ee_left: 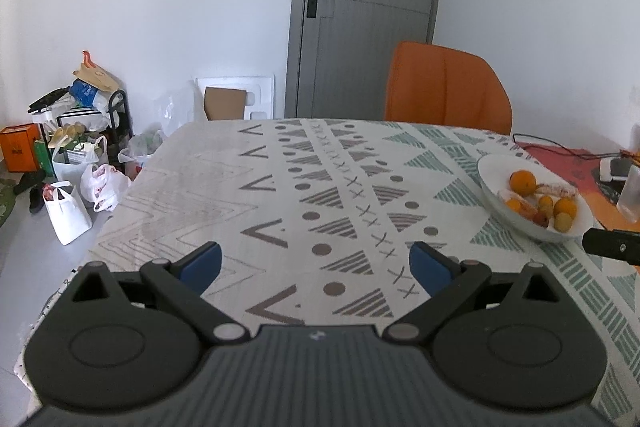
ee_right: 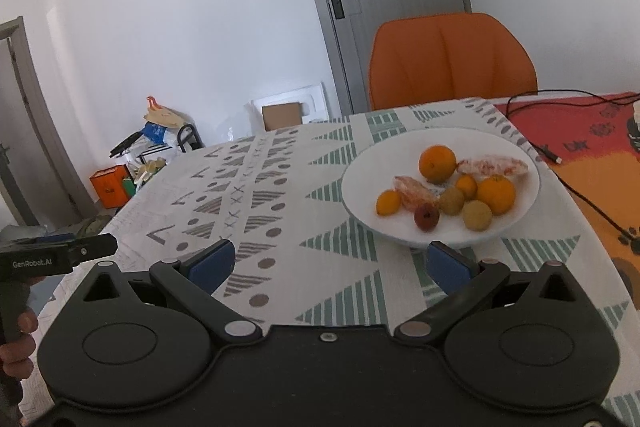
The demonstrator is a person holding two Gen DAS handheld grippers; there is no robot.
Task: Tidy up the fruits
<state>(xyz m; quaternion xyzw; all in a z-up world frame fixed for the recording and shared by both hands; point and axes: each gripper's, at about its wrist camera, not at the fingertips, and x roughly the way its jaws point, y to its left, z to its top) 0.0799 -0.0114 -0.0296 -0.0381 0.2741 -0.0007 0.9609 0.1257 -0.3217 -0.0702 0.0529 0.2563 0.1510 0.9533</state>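
The counter is covered by a patterned cloth. The white plate of fruits is located just ahead of the right gripper, slightly to its right. Both the right and left gripper are spread wide, nothing held. One fruit should be approached squarely, fingers centred around it, neighbours avoided.

White walls, a grey door straight ahead, an orange chair behind the table, bags on the floor left.
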